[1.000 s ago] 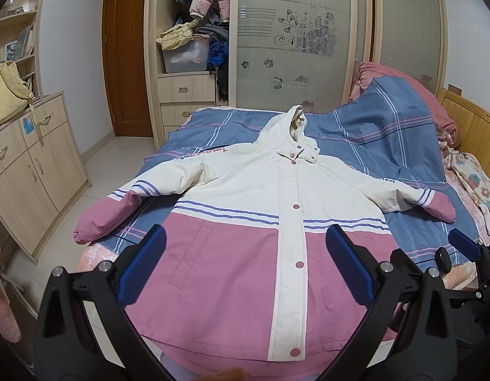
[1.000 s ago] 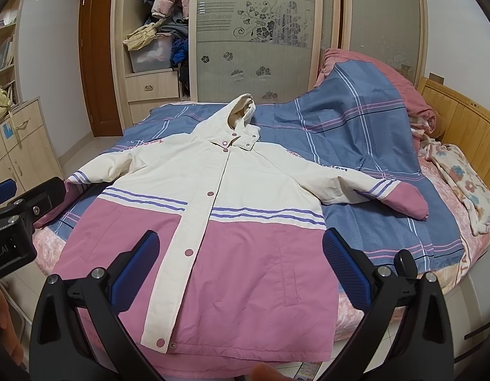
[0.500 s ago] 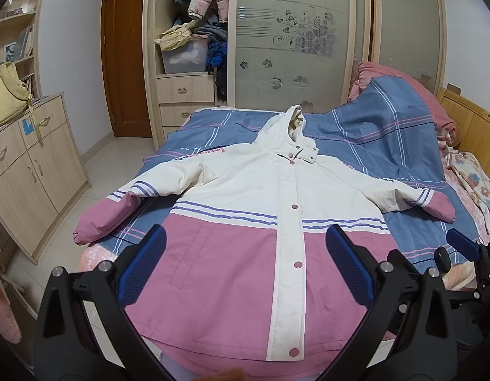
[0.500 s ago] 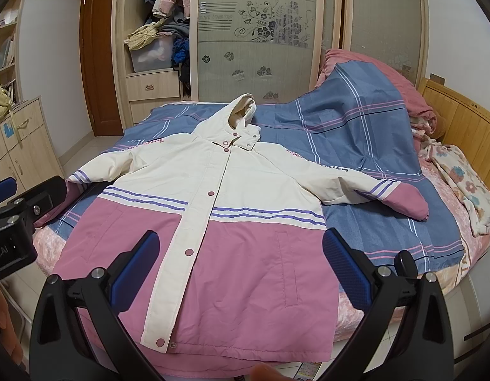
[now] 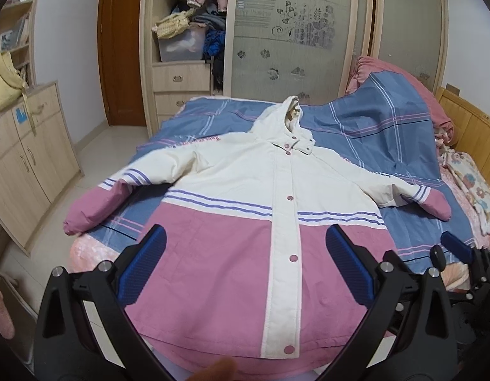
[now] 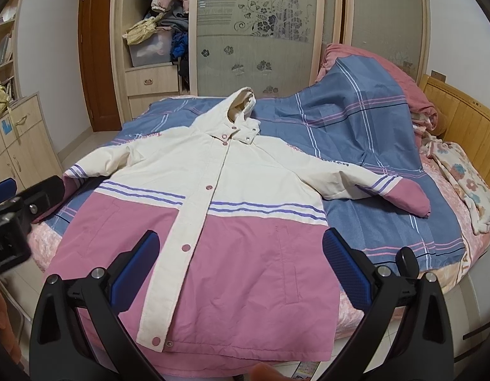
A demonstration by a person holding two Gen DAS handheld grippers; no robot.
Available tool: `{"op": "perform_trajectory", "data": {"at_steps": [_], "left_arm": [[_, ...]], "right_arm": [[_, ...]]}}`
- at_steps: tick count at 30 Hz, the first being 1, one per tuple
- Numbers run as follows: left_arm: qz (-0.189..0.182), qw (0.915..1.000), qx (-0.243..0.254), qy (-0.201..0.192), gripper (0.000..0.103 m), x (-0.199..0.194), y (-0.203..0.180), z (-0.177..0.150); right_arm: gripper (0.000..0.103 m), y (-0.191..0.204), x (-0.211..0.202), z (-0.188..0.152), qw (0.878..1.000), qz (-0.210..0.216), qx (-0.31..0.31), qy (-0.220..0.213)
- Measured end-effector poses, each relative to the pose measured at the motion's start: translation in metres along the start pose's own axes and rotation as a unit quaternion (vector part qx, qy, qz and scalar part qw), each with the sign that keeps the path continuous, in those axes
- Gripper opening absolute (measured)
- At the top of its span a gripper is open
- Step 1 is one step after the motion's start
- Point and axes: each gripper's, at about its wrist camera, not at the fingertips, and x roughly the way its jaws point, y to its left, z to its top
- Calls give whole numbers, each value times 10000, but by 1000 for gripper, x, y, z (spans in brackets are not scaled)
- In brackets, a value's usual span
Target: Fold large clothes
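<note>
Left tool (image 5: 245,268) and right tool (image 6: 241,266) hover side by side, jaws wide

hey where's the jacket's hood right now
In both views the hood lies at the jacket's far end on the blue plaid duvet, pointing toward the wardrobe.

Pink lettering on jacket (image 5: 276,197) shoulders: too blurred to read. Grey lettering line on frosted wardrobe door (image 6: 254,31) above floral print: illegible. White letters on left gripper (image 6: 10,231) body at frame edge: partly cut off, unreadable.
</note>
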Motion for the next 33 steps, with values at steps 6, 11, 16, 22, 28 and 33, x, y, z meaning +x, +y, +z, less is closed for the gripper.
{"op": "perform_trajectory", "data": {"at_steps": [6,11,16,22,28,33], "left_arm": [[9,9989,-314,342,101,33,13,-6],[-237,9960,-518,684,101,69,14,-12],[-454,9924,-511,1020,74,105,-6,-16],[-677,9882,-453,1298,83,142,-29,-22],[-779,9915,-574,875,101,152,-41,-18],[-67,9978,143,651,101,161,-59,-18]], "right_arm": [[102,-18,50,-18,9982,99,-26,585],[102,-67,94,-33,9950,66,388,919],[102,-161,127,-45,9730,522,1951,1120],[101,-299,133,-48,9300,382,3639,362],[101,-414,170,-39,8881,356,4582,-112],[101,-473,237,-49,8362,1036,5374,335]]}}
